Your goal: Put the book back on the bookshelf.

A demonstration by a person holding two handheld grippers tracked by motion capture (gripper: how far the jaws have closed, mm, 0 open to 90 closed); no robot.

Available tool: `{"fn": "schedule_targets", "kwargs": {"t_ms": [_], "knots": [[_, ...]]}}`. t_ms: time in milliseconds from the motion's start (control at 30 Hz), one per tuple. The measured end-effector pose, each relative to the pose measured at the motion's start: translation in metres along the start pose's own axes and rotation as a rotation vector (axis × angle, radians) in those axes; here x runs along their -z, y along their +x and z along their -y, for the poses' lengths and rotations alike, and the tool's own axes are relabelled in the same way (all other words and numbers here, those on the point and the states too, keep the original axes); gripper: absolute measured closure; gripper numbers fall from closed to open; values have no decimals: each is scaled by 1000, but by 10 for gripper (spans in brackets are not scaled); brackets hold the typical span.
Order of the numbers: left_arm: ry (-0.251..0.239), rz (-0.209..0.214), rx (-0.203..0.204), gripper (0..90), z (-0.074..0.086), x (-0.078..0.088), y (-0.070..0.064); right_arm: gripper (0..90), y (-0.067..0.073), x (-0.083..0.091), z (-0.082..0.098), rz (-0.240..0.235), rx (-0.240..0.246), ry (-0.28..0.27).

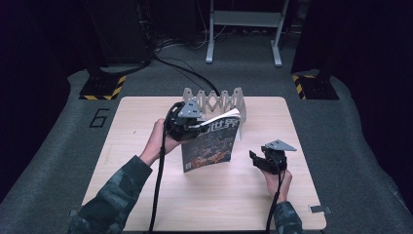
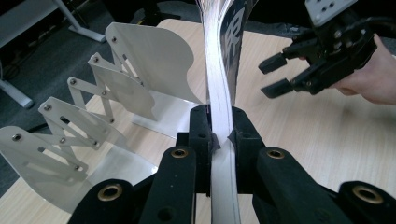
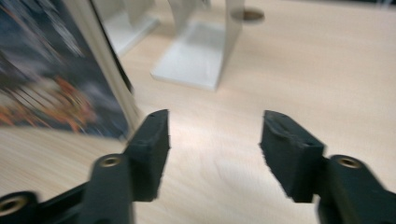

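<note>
The step in hand seems to be the placing of a magazine [image 1: 210, 145] into the white folding rack [image 1: 217, 102] at the far side of the bench [image 1: 146, 195]. The left gripper [image 2: 219, 135] pinches the magazine at its upper edge, the two jaws pressed tight on the pages. In the high view the same left gripper [image 1: 191, 126] holds the magazine standing on its lower edge, near the middle of the bench and just in front of the rack, with the cover turned to the near side.

The right gripper [image 3: 214, 140] is spread and holds nothing; between its jaws there is only the wood of the bench. In the high view the right gripper [image 1: 258, 158] is to the right of the magazine, low over the bench, near it but apart from it.

I judge that the next move asks the right gripper to go to the free right edge of the magazine and steady it. Then both hands can lift the magazine and slide it between two dividers of the rack. The magazine is thin and bends, so a single grip will let it sag.

The magazine has a glossy dark cover with orange and blue pictures and large white characters at the top. Its pages curve a little above the left gripper.
</note>
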State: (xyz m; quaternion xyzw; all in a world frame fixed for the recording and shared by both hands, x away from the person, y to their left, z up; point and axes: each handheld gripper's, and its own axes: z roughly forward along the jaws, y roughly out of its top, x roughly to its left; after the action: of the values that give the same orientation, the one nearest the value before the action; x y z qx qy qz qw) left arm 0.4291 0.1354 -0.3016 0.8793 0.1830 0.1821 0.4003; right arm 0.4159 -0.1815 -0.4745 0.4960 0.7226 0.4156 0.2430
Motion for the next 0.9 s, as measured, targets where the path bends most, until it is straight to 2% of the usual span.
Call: {"fn": "schedule_targets", "kwargs": {"t_ms": [133,233,333,400,467,500,533,567,600,633,700,733,900], "knots": [[5,-19,18,821,0,2,3,299,-9,-11,17,28,-33,61],[4,-30,20,821,0,4,5,233,-19,-18,24,28,-87,110],[4,-39,31,821,0,7,8,198,-25,-22,30,44,-112,121],[7,-42,38,821,1,8,9,189,-26,-23,35,77,-99,120],[4,-52,41,822,2,9,11,160,-28,-26,40,98,-102,153],[2,-54,47,822,3,9,11,160,-29,-27,40,111,-98,153],[2,-54,47,822,3,9,11,160,-29,-27,40,111,-98,153],[11,-53,54,822,3,10,12,159,-29,-26,39,138,-62,140],[7,-68,46,822,3,11,13,158,-29,-28,39,157,-57,149],[13,-62,49,822,3,12,13,150,-30,-29,40,179,-46,163],[17,-66,47,822,3,14,15,146,-32,-31,41,171,-44,158],[11,-75,59,822,4,13,15,142,-32,-31,41,172,-66,155],[20,-76,62,822,6,17,17,141,-33,-32,41,172,-56,160]]}}
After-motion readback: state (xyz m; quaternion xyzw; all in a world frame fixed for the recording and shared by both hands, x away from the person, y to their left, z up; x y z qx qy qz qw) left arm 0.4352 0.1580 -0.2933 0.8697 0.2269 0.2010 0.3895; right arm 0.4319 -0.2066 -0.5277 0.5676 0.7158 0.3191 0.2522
